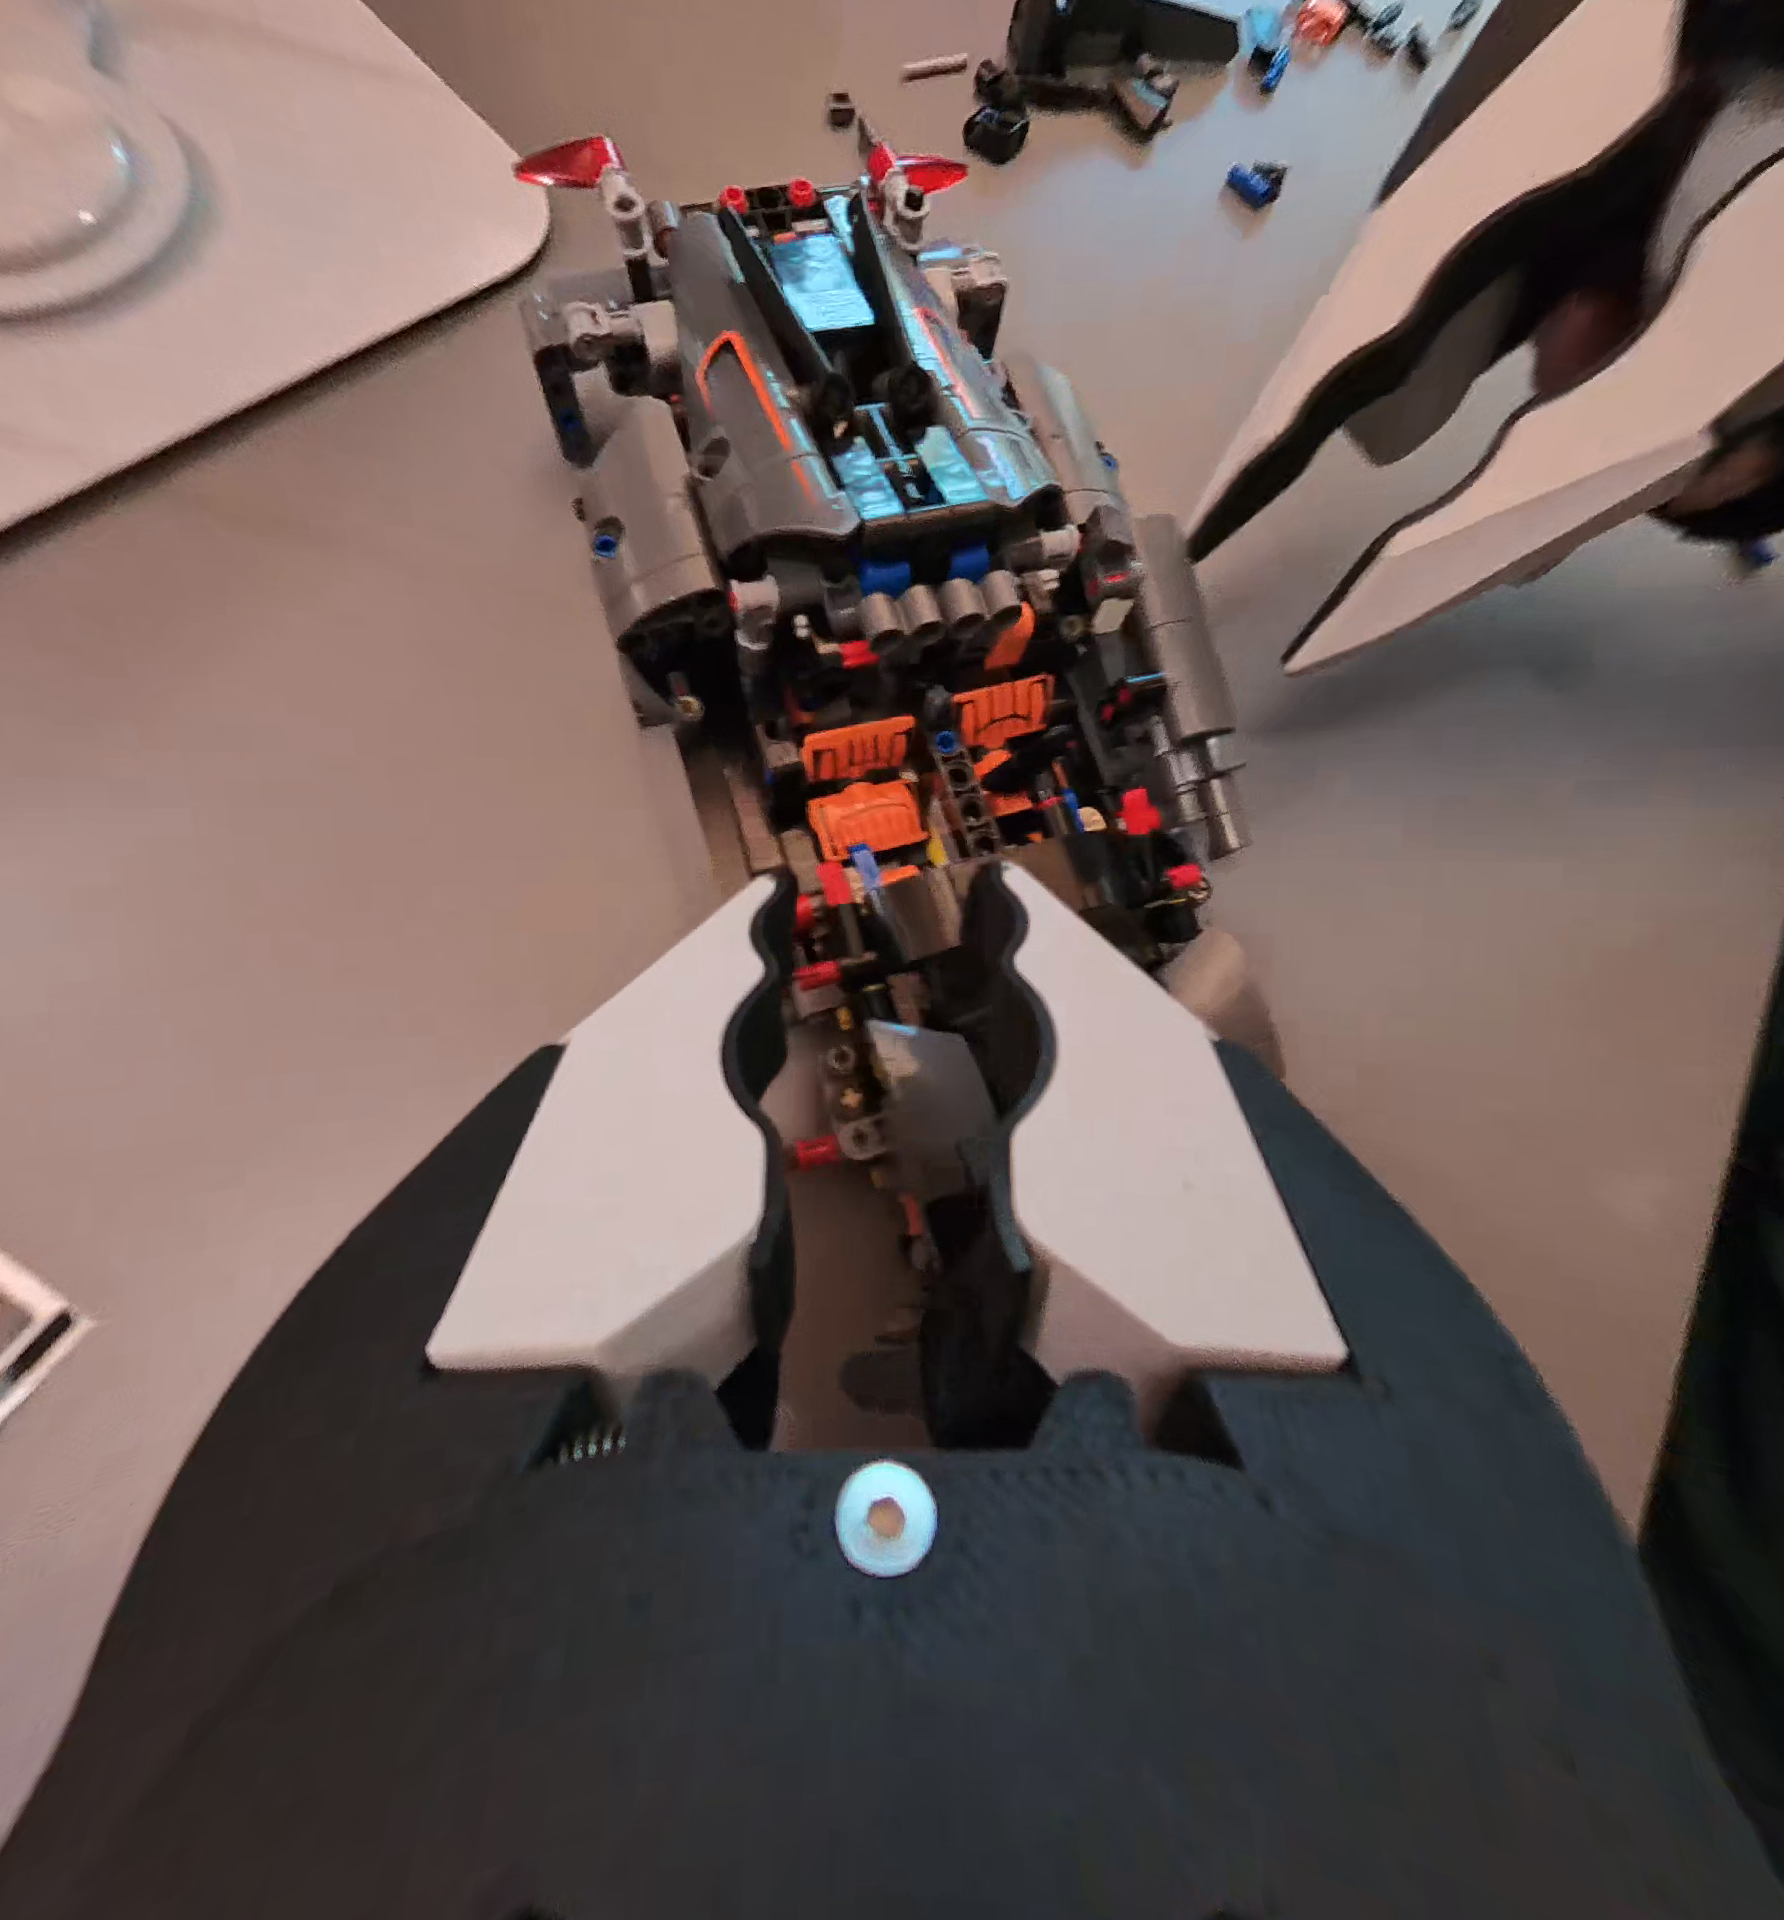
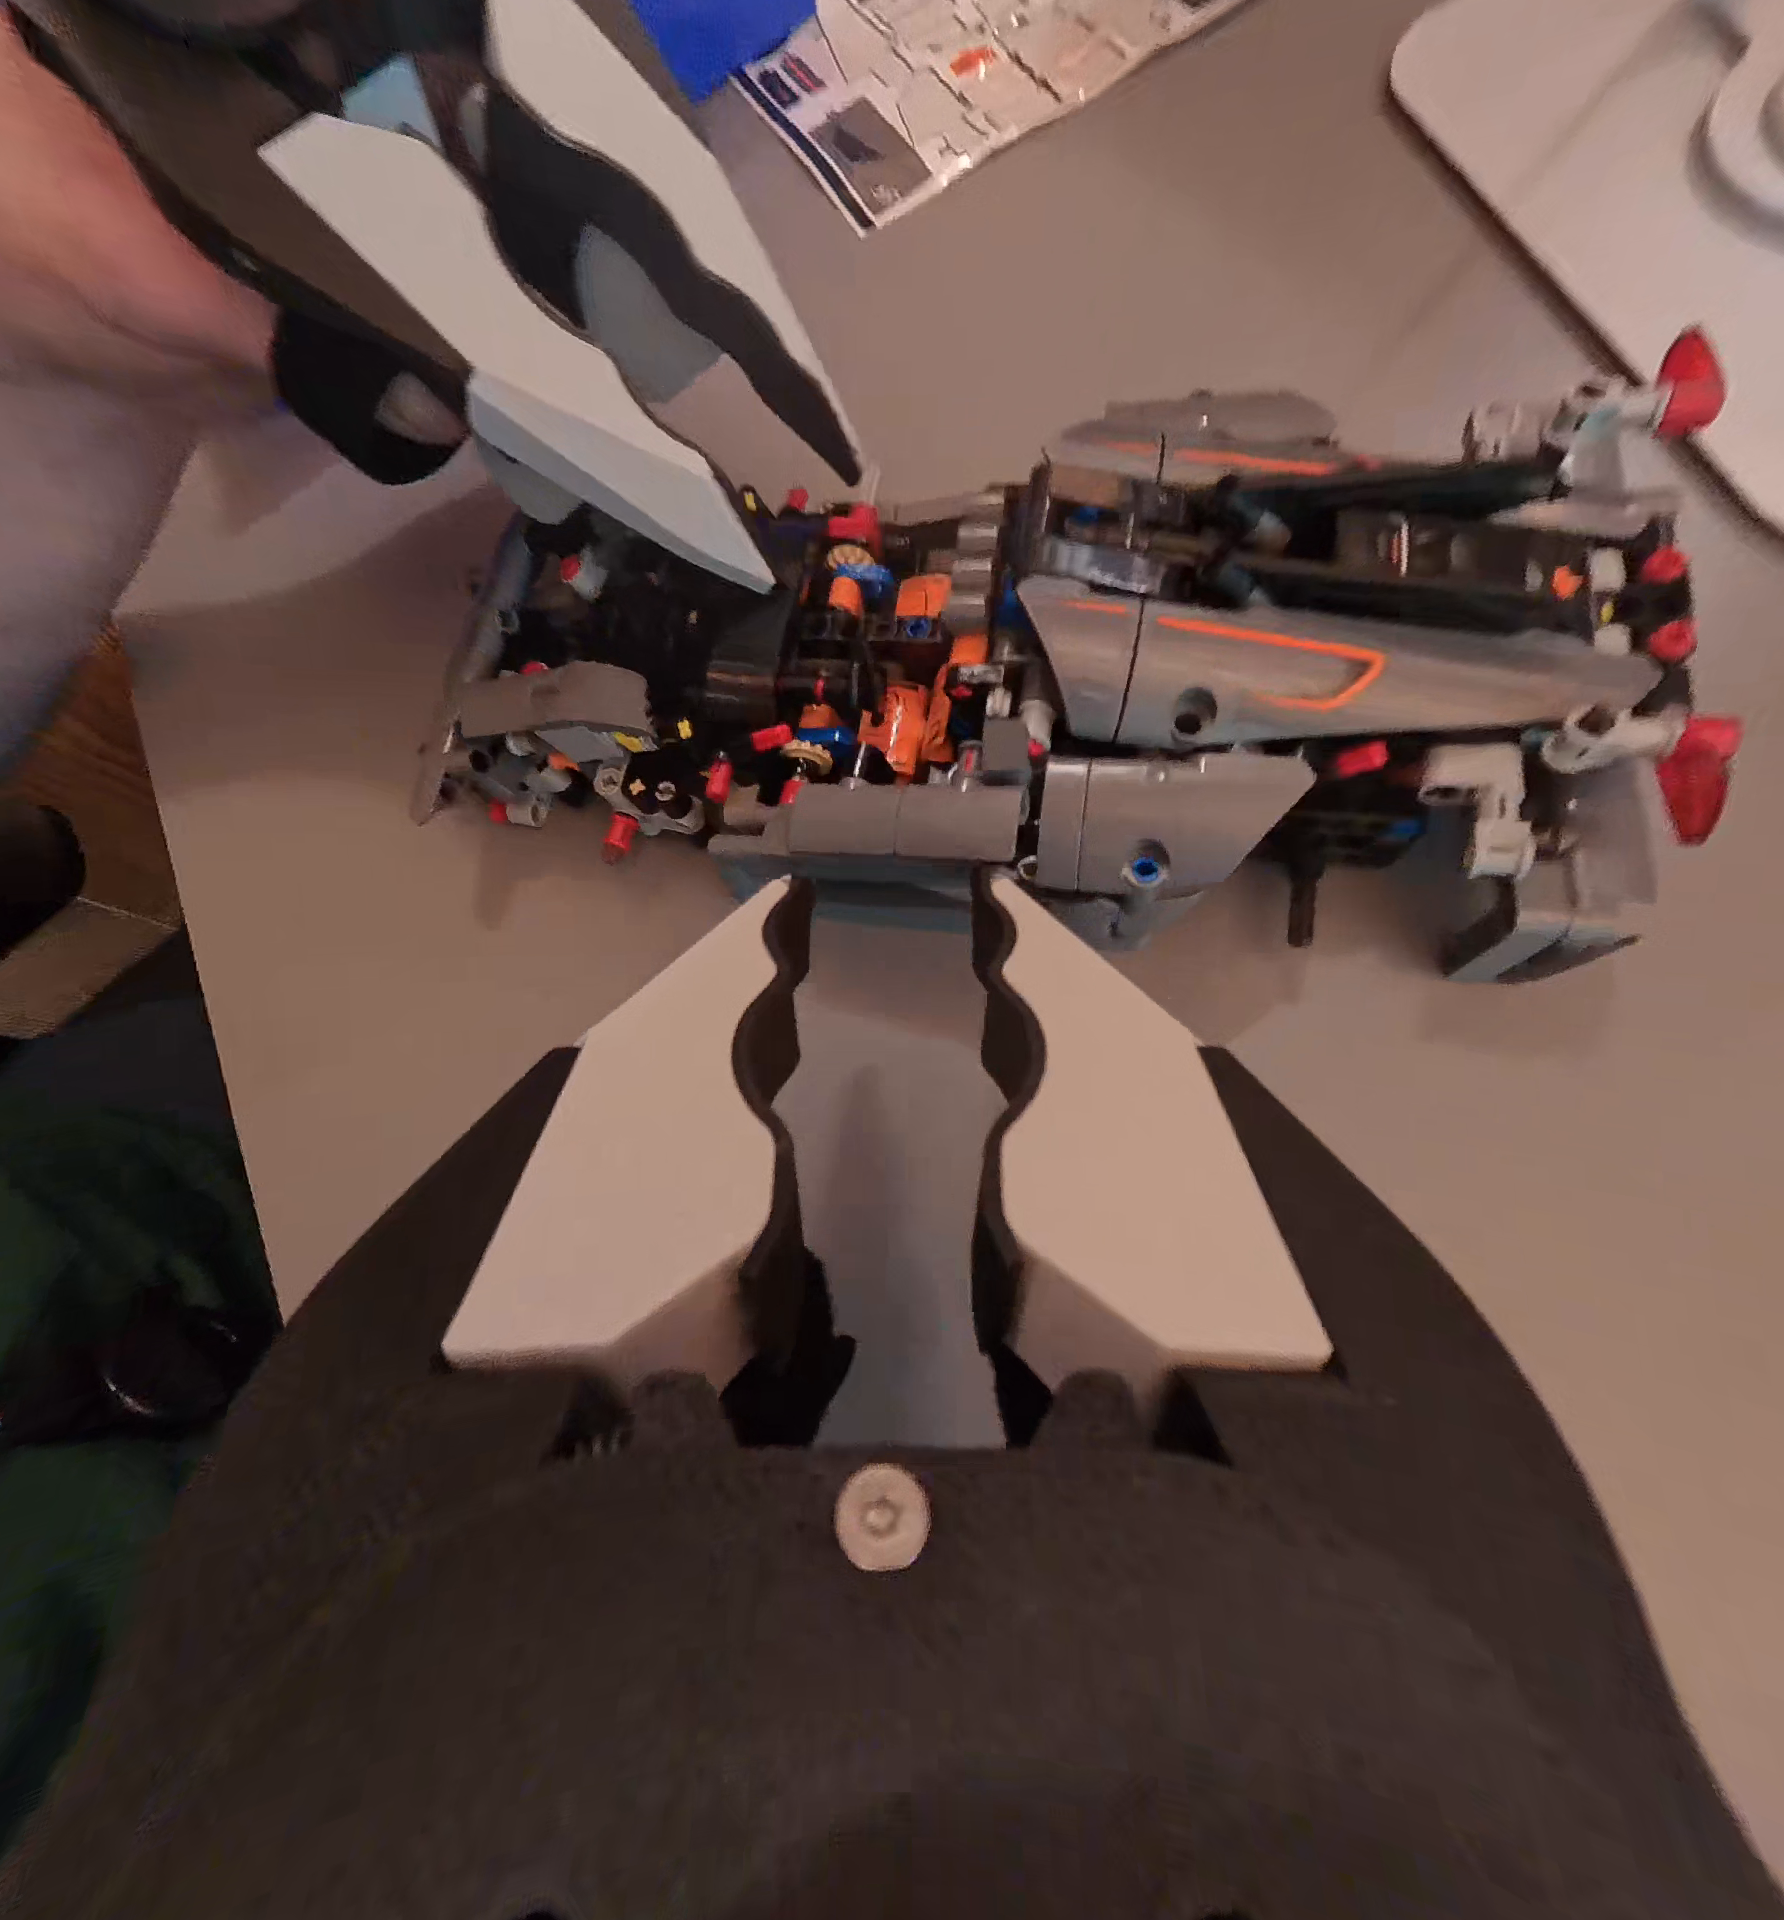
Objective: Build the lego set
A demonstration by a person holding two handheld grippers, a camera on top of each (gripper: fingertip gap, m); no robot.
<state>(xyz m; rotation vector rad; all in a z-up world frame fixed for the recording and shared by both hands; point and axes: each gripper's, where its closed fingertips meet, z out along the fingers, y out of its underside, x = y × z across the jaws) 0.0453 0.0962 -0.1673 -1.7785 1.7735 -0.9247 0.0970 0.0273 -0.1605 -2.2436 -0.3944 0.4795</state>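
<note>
The lego car (image 2: 1075,665) lies flat on the counter (image 2: 1387,1143), judged mid-build. The left hand-held gripper (image 1: 888,883) stands released over its nose, apparently steadying it. The right hand-held gripper (image 2: 888,894) waits released beside its flank.

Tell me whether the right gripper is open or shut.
Open: the right gripper holds nothing, a clear gap between its fingers, beside the car.

One partly built grey, black and orange brick car (image 2: 1075,675); two red translucent wedge-shaped tail lights (image 2: 1693,774); one printed instruction booklet (image 2: 929,94); two white-fingered grippers (image 2: 883,894).
</note>
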